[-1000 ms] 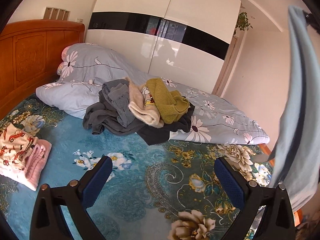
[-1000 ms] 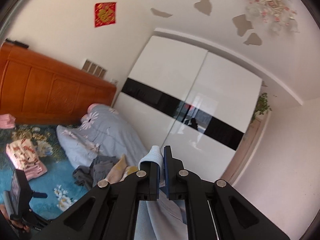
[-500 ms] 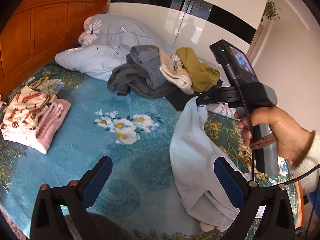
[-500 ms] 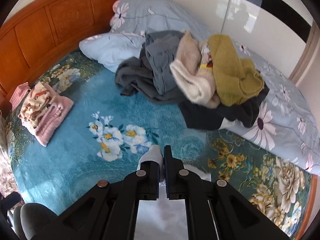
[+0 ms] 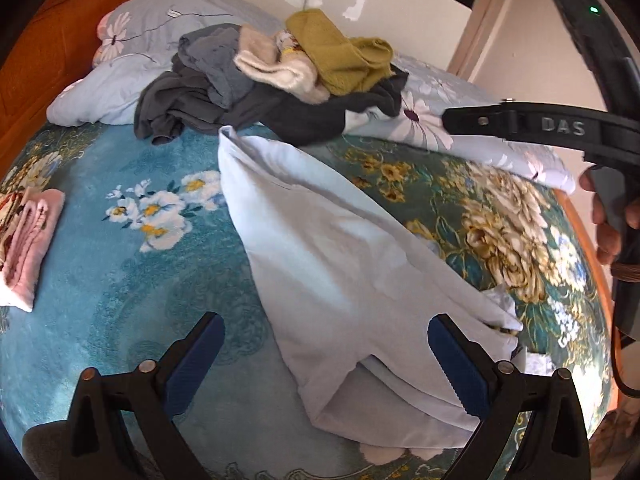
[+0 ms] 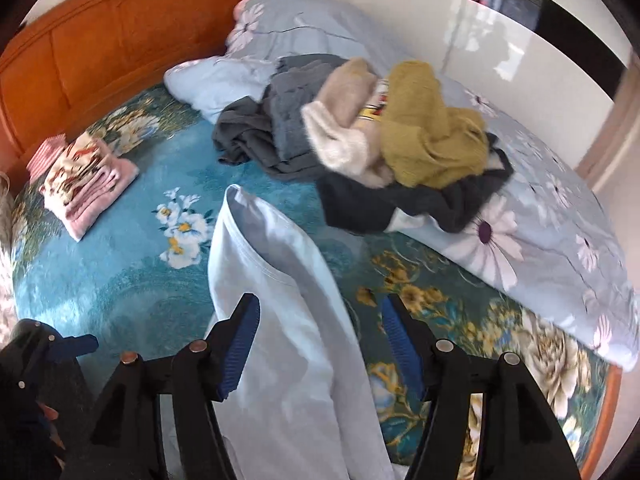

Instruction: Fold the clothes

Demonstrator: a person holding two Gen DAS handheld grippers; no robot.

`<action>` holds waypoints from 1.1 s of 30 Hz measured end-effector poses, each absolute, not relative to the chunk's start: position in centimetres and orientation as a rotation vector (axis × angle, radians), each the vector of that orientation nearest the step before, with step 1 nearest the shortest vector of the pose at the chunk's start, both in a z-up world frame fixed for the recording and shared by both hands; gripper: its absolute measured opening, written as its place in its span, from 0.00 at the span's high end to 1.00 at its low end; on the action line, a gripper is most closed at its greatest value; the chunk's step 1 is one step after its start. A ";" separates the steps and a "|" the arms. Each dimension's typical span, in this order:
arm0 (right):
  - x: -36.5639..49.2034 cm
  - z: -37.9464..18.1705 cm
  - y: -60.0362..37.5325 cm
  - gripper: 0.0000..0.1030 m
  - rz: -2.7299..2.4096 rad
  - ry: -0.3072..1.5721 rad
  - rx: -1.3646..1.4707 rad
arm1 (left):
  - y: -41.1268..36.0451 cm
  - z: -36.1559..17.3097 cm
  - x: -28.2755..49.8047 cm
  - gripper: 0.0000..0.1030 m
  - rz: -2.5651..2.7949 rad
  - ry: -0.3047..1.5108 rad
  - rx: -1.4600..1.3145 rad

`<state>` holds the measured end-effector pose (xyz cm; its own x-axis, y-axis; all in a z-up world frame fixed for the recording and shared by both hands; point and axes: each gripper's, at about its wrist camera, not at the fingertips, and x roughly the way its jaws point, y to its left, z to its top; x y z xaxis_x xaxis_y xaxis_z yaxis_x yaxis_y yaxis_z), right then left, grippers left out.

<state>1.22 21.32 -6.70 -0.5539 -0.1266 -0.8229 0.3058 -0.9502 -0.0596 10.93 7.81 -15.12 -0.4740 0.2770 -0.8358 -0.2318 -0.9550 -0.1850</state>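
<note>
Dropped the shirt (image 6: 280, 320) onto the bed (image 6: 120, 280), right claw (image 6: 320, 336) just opened wide, left claw (image 5: 324, 360) wide too; it's light and floppy, so I'd grab a hem corner.

Colours and patterns on the bed

You see a plain pale blue garment (image 6: 280, 320) on a teal bedspread (image 6: 132, 264) with white and gold flowers; the pile (image 6: 372, 136) mixes charcoal, grey, cream and mustard; the folded stack (image 6: 86, 178) is pink under a cream print; the quilt (image 6: 540, 216) is grey-blue with white daisies; the headboard (image 6: 120, 44) is orange-brown.
</note>
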 end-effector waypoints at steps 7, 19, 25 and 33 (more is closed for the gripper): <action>9.4 -10.2 34.1 0.37 -2.805 0.075 1.541 | 16.4 -18.2 9.2 0.00 2.295 -0.009 -1.508; 19.2 -16.2 41.0 0.37 -2.829 -0.398 1.808 | 24.1 -25.4 8.8 0.53 2.131 0.037 -1.843; 17.7 -16.3 40.4 0.37 -2.814 -0.496 1.757 | 20.0 -24.1 8.7 0.98 2.114 -0.192 -1.770; 15.6 -15.7 37.3 0.37 -2.790 -0.471 1.649 | 14.5 -20.0 8.6 0.99 2.160 -0.379 -1.591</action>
<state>15.57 37.34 -15.67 -0.4862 -0.0309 -0.8733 -0.2574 -0.9500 0.1769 8.62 14.54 -20.05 -0.2500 0.4906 -0.8348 -0.1768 -0.8708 -0.4588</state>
